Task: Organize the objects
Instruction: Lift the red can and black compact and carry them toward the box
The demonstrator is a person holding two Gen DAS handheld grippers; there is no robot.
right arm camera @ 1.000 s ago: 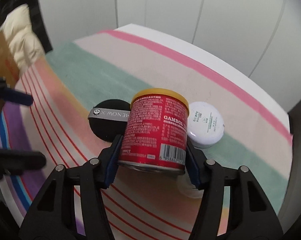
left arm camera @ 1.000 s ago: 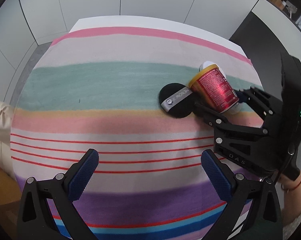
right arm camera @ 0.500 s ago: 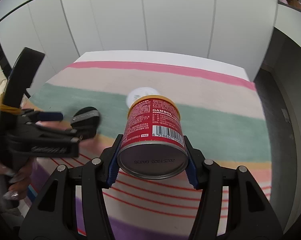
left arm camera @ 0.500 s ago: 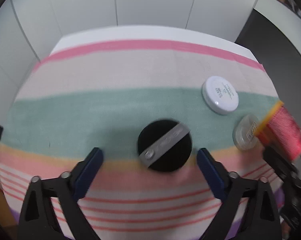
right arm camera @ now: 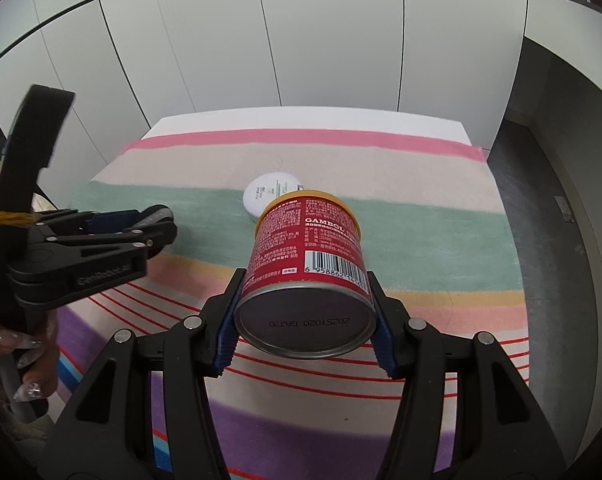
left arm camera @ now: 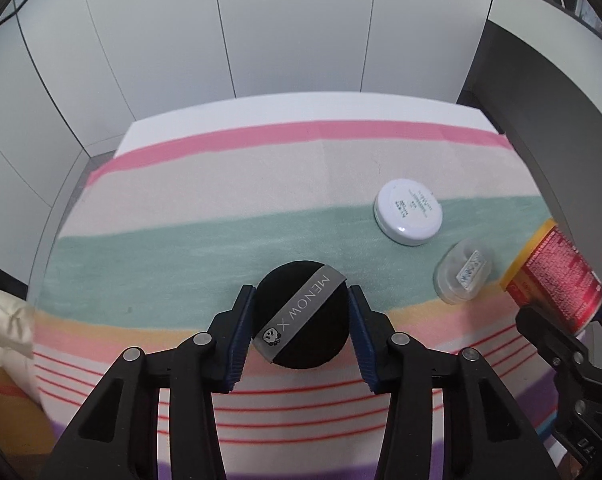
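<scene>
A black round powder puff (left arm camera: 301,316) with a grey "MENOW X" band lies on the striped cloth (left arm camera: 221,208). My left gripper (left arm camera: 300,332) is closed around it, one pad on each side. My right gripper (right arm camera: 305,320) is shut on a red can (right arm camera: 307,248) with a yellow rim and holds it tilted above the cloth; the can also shows in the left wrist view (left arm camera: 553,276). A white round compact (left arm camera: 408,213) and a small clear lidded case (left arm camera: 463,271) lie on the cloth to the right of the puff.
The cloth-covered table ends at a white far edge (left arm camera: 301,108) before white wall panels. A dark floor strip (right arm camera: 541,184) runs along the right. A cream cushion (left arm camera: 5,328) lies at the left. The left gripper and the hand show in the right wrist view (right arm camera: 81,248).
My left gripper moved forward to the puff and closed its jaws onto it. My right gripper lifted the red can off the cloth and away to the right, uncovering the clear case.
</scene>
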